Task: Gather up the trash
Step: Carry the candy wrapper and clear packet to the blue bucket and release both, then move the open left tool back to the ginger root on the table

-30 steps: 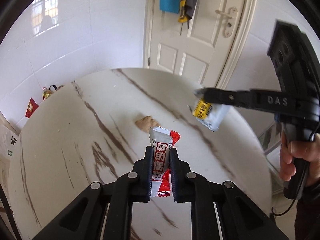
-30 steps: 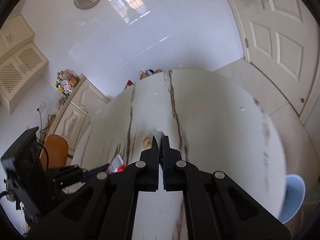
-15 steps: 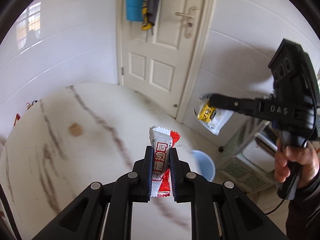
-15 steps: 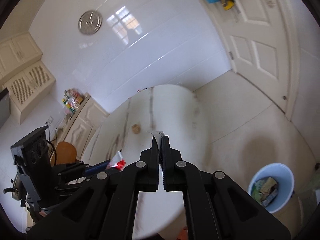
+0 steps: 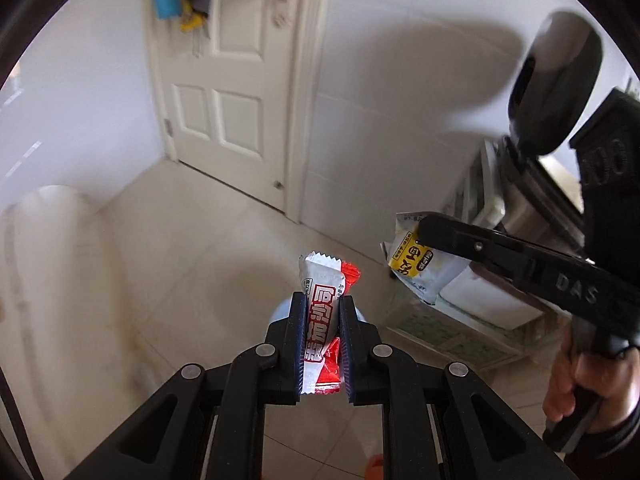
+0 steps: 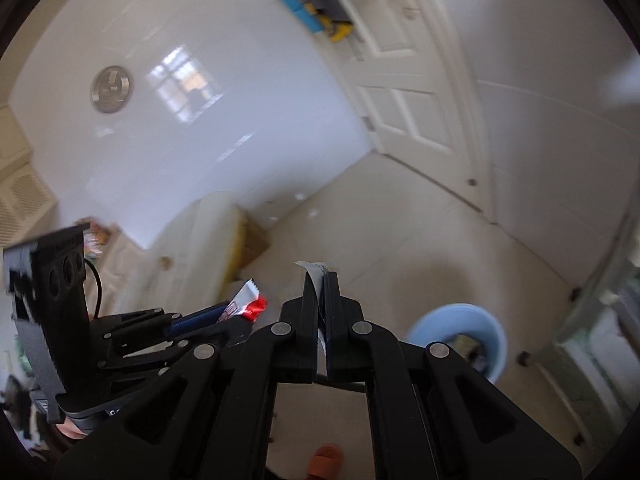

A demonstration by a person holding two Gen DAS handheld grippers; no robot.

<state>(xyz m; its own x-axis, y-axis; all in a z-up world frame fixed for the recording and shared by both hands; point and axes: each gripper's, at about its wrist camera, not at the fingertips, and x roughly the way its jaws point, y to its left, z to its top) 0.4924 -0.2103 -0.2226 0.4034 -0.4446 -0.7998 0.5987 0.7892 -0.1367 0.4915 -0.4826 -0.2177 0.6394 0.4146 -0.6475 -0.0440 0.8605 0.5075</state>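
Left wrist view: left hand-held gripper (image 5: 323, 334) clamped on a red and white snack wrapper (image 5: 322, 316), crinkly, red lettering, held over the floor. Right wrist view: right hand-held gripper (image 6: 321, 312) pinched on a thin white packet (image 6: 316, 276), blue bin (image 6: 460, 334) just right below

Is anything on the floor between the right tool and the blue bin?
No: in the right wrist view only bare floor tiles separate the right tool from the blue bin.
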